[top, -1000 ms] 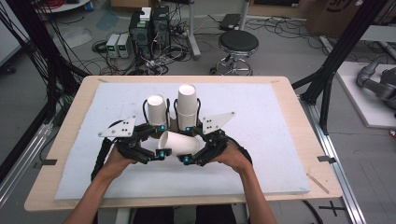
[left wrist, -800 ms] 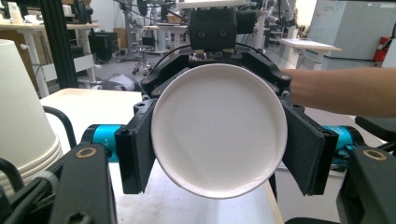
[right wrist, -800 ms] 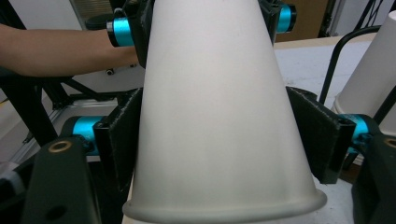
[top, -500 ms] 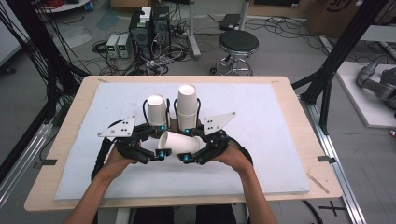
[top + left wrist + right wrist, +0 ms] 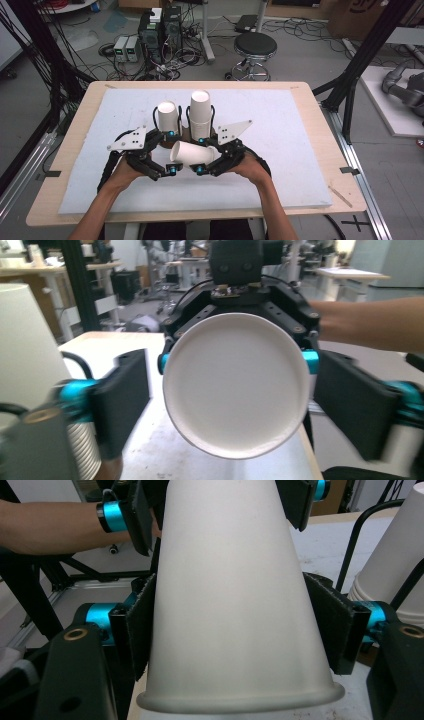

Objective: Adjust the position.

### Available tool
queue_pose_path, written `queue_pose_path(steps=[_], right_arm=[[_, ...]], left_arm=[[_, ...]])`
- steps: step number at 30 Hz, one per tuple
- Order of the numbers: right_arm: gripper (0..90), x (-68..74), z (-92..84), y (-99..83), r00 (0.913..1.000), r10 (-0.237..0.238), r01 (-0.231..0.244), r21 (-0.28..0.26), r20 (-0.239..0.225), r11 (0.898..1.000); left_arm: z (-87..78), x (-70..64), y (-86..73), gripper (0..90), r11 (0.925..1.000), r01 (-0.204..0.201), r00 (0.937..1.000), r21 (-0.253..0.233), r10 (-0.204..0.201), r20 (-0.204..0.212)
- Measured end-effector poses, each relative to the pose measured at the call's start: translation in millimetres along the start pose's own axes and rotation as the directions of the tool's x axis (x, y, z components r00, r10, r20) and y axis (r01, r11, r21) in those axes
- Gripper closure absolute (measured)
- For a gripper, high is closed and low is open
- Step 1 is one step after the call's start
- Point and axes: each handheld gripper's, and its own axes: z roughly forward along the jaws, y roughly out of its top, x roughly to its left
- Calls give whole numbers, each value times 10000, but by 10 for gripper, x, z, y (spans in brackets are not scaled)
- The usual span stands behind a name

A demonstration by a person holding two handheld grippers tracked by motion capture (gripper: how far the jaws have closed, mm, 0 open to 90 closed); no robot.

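My right gripper, at four o'clock of the sideways paper cup, has closed since a second ago: its pads now press the cup's wall on both sides. My left gripper, at eight o'clock of the cup, was clamped half a second ago; its jaws have just been opening, and in the left gripper view they stand clear at three and nine o'clock of the cup's base. The hold has passed from my left to my right.
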Motion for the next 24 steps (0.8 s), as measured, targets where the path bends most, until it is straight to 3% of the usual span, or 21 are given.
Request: queue_pose_path(steps=[2,5,18,24], right_arm=[[291,-2,-3,-2,10000,15,-15,13,12,10000],[291,-4,-10,-2,10000,-17,17,56,34,10000],[294,-5,-32,2,10000,-48,47,109,27,9999],[294,-11,-71,26,9999,-37,34,262,101,9997]], left_arm=[[15,4,-2,62,9996,41,9999,284,-37,-118],[22,3,6,16,9994,-47,9999,331,51,-122],[14,-10,48,17,9978,-116,9993,649,139,-355],[0,-44,146,17,9906,-291,9986,1334,349,-407]])
